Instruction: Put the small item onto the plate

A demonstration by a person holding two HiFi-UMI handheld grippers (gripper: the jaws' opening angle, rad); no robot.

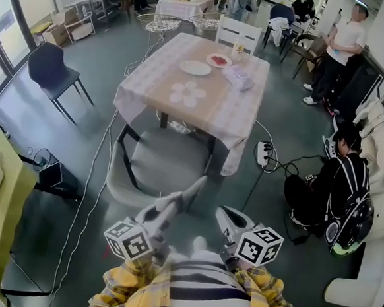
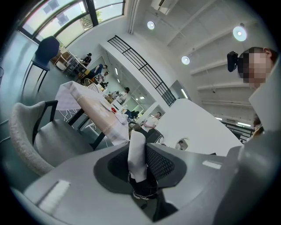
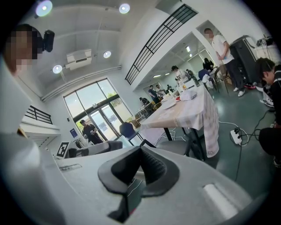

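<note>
The left claw point(image 1: 190, 190) is clenched on a small white item point(image 2: 137, 154) that stands up between its pads. It is held low in front of the person's striped shirt point(image 1: 201, 289), over a grey chair point(image 1: 158, 163) and well apart from the white plate point(image 1: 195, 68) on the cloth-covered table point(image 1: 151, 87) beyond the chair. The right claw point(image 3: 140, 151) is beside it — jaws pressed together with nothing between them.
</note>
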